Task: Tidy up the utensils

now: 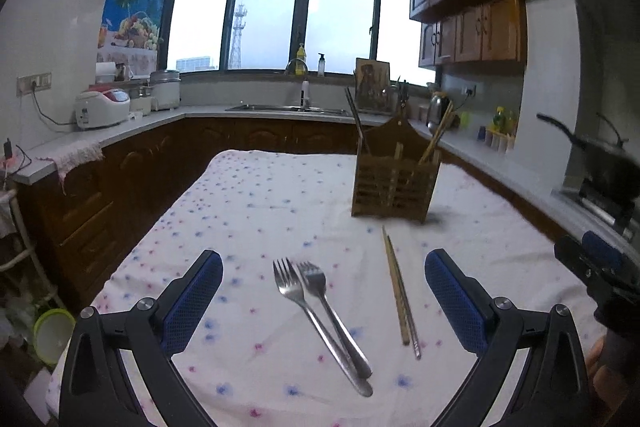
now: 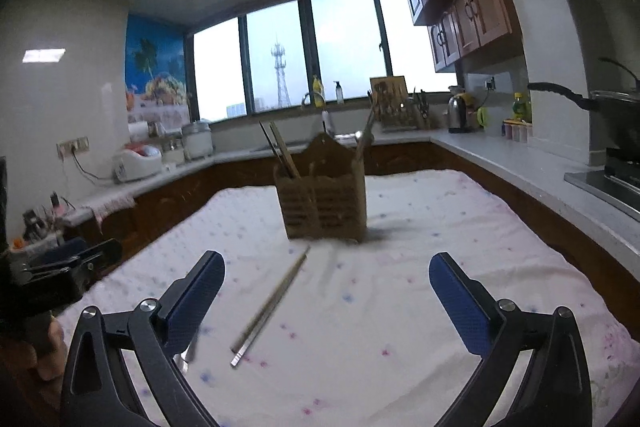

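Observation:
Two steel forks [image 1: 324, 319] lie crossed on the flowered tablecloth [image 1: 256, 211], between the open fingers of my left gripper [image 1: 324, 267]. A pair of chopsticks [image 1: 400, 291] lies just right of them; it also shows in the right wrist view [image 2: 272, 303]. A wooden utensil holder [image 1: 394, 179] stands farther back with chopsticks in it; in the right wrist view the holder [image 2: 326, 201] is straight ahead. My right gripper [image 2: 328, 267] is open and empty above the cloth [image 2: 440, 219]. A fork handle end [image 2: 188, 353] peeks out by its left finger.
Kitchen counters run along the left, back and right, with a rice cooker [image 1: 102, 107], a sink [image 1: 288, 109], a kettle [image 2: 458, 115] and a stove with a pan [image 2: 616, 115]. The other gripper shows at each view's edge [image 1: 592, 263].

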Action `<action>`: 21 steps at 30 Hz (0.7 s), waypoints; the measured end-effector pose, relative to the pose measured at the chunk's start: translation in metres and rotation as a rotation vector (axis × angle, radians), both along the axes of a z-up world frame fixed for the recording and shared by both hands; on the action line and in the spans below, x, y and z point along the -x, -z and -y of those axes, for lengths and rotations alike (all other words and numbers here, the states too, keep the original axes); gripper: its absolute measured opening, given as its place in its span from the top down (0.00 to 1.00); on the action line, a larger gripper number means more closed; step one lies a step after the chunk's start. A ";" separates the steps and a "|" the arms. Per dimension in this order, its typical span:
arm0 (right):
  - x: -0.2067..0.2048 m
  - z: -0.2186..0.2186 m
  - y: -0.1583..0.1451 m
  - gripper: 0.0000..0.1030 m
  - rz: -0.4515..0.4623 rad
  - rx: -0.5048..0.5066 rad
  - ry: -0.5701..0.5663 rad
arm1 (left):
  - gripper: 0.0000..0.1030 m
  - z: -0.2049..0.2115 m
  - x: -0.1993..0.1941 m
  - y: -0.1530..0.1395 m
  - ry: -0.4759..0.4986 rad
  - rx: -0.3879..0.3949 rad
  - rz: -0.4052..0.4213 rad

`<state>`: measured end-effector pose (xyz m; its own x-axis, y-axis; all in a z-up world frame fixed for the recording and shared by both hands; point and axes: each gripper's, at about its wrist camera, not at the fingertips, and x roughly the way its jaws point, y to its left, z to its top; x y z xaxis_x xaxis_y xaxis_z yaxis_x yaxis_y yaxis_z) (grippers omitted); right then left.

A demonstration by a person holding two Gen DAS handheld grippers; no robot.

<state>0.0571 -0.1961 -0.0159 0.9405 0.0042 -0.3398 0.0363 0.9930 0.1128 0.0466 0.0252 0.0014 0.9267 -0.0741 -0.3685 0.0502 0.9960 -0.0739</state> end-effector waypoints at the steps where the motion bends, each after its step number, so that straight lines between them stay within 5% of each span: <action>1: 0.002 0.001 0.001 0.00 0.001 0.000 0.000 | 0.01 0.003 0.000 0.003 -0.002 -0.015 0.001; 21: 0.019 -0.005 0.009 0.00 0.045 0.021 0.002 | 0.01 -0.001 0.002 0.017 -0.051 -0.048 0.046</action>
<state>0.0385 -0.1913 -0.0248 0.9549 -0.0041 -0.2969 0.0333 0.9951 0.0934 0.0442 0.0263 -0.0152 0.9447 -0.0093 -0.3277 0.0012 0.9997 -0.0248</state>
